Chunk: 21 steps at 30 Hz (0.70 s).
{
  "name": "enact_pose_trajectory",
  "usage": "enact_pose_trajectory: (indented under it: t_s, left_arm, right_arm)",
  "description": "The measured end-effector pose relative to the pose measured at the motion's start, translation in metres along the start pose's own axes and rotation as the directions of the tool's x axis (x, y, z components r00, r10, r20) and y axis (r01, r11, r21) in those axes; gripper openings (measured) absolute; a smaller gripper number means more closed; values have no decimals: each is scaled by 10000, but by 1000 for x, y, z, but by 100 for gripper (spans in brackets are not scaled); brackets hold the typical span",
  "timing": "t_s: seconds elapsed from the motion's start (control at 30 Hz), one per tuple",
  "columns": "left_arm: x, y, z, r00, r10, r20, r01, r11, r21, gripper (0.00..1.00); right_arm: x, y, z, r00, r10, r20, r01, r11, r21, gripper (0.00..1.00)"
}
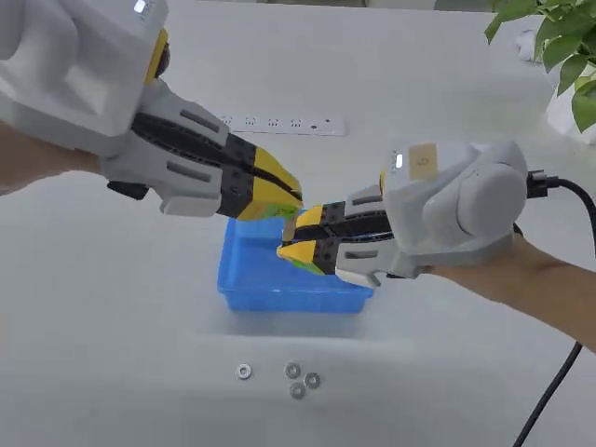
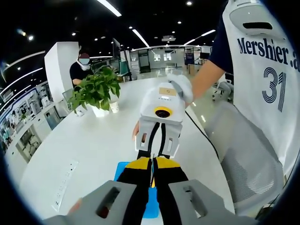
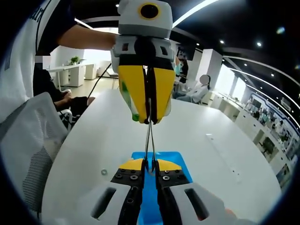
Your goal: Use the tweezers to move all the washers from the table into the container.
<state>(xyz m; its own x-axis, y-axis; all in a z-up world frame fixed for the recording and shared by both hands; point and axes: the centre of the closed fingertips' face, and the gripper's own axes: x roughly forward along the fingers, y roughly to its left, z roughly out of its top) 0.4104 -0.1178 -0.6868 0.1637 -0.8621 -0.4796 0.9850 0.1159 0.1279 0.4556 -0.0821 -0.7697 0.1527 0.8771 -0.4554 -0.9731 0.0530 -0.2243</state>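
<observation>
The left gripper [image 1: 294, 198] and right gripper [image 1: 285, 246] are meeting above the blue plastic container [image 1: 279, 291]. Both sets of fingers [image 3: 133, 93] are pinching narrow on the thin metal tweezers [image 3: 149, 140], likely resetting the hold before picking small silver washers [image 1: 293, 371].

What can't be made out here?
- Floor of the container: in the head view, the left gripper and right gripper cover most of it. Whether washers lie inside, cannot tell.
- Ends of the tweezers: in the right gripper view, both are buried in shut jaws.
- The washers: in the head view, too small to tell whether the close pair touch.
</observation>
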Motion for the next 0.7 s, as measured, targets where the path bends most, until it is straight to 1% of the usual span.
enact_pose_trajectory:
  t_s: [0.17,0.3,0.33,0.37,0.4,0.43,0.47,0.53,0.57,0.6,0.67,0.7]
  left_arm:
    - [0,0,0,10000,60,71,-59,9999,-92,6]
    - [2,-1,-1,9999,40,98,-37,9997,-246,6]
    - [12,25,-14,10000,9,90,-6,9995,-310,6]
    - [17,38,-21,10000,-4,88,6,9995,-306,6]
    - [21,43,-25,10000,-25,89,28,9995,-313,6]
    - [23,44,-27,9999,-65,118,69,9993,-364,6]
    - [23,41,-27,9998,-122,139,130,9984,-554,6]
    - [25,40,-31,9999,-125,77,129,9983,-576,6]
    - [27,40,-34,9998,-169,46,172,9975,-683,6]
    - [31,46,-40,9998,-181,15,182,9973,-718,6]
    - [37,52,-49,9997,-205,-106,196,9968,-774,6]
    - [38,53,-51,9997,-206,-91,198,9965,-808,6]
  right_arm:
    - [5,-8,-6,10000,-17,-34,17,10000,49,10]
    - [9,-12,-13,9999,12,-146,-10,10000,82,10]
    - [10,-13,-15,9998,14,-178,-12,9999,128,10]
    - [11,-14,-17,9998,24,-204,-20,9999,161,10]
    - [12,-14,-20,9996,36,-264,-31,9998,175,10]
    - [14,-15,-23,9995,50,-303,-44,9998,198,10]
    - [15,-15,-26,9994,97,-338,-88,9996,251,9]
    - [18,-16,-34,9986,152,-513,-135,9994,321,9]
    - [20,-15,-39,9980,237,-581,-213,9989,415,10]
    - [21,-15,-41,9977,268,-629,-241,9988,432,9]
    - [25,-16,-48,9964,349,-772,-310,9982,516,9]
    - [26,-16,-49,9964,369,-762,-328,9980,547,9]
